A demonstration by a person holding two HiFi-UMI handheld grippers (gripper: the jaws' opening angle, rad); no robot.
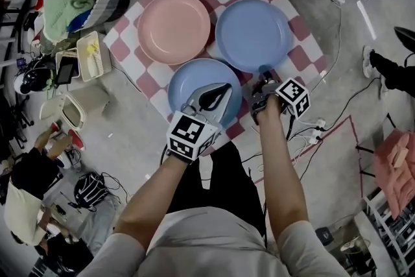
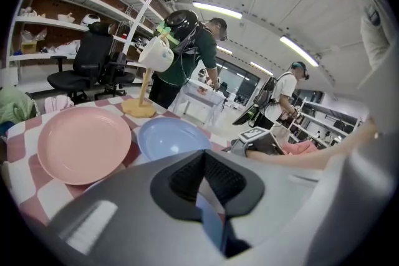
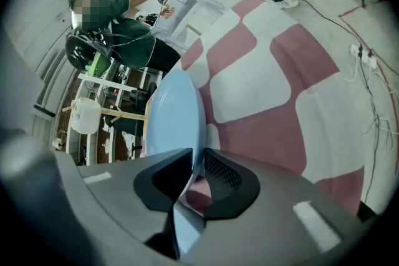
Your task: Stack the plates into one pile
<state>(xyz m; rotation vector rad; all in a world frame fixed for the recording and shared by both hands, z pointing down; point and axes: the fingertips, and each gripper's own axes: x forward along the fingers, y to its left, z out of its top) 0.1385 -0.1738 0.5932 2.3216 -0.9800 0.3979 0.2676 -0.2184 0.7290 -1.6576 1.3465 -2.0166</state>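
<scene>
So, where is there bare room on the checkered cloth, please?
Bare strips of checkered cloth: right edge beside the far blue plate, left corner this side of the pink plate. Crowded in the middle, around the near blue plate.

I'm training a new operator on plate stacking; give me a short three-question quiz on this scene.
1. How many round plastic plates are on the red-and-white checked cloth?
2. True or false: the right gripper is clamped on a pink plate.
3. The left gripper grips: A nothing; B the nearer plate's rim; C a cup.
Key: 1. Three: pink plate, farther pale-blue plate, nearer pale-blue plate. 2. False: it grips the farther pale-blue plate's rim. 3. B.
</scene>
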